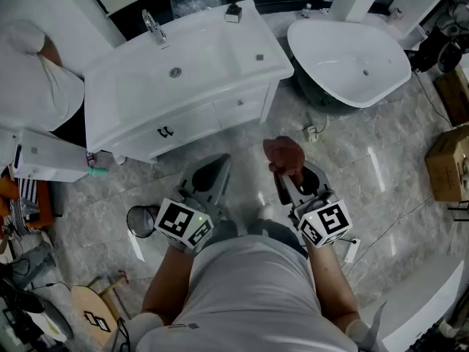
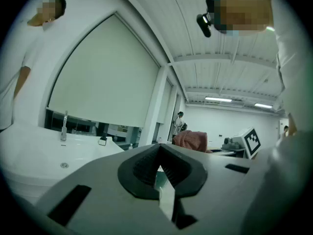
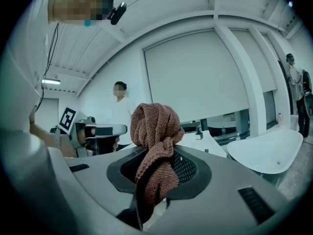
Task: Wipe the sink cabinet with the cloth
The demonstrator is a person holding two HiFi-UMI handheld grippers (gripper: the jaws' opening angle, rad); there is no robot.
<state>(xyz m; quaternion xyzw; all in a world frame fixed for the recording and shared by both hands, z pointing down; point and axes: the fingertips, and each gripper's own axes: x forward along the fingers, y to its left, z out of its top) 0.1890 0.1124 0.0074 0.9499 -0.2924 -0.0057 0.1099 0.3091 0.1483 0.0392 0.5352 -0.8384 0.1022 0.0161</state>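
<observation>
The white sink cabinet [image 1: 249, 59] with its chrome faucet [image 1: 152, 25] stands ahead of me and a little to the left. My right gripper [image 1: 289, 173] is shut on a bunched reddish-brown cloth [image 1: 284, 153], held over the floor short of the cabinet front. In the right gripper view the cloth [image 3: 155, 131] bulges above the jaws and hangs down between them at my right gripper [image 3: 154, 180]. My left gripper [image 1: 217, 166] is shut with nothing in it, just left of the right one. In the left gripper view, my left gripper [image 2: 159, 173] points toward the sink top [image 2: 39, 155].
A white freestanding bathtub [image 1: 352, 61] sits right of the cabinet. A person in white [image 1: 37, 79] stands at the cabinet's left end. Cardboard boxes [image 1: 448, 163] lie at the right, with a black ring-shaped basket [image 1: 143, 220] and a white box [image 1: 47, 156] on the left floor.
</observation>
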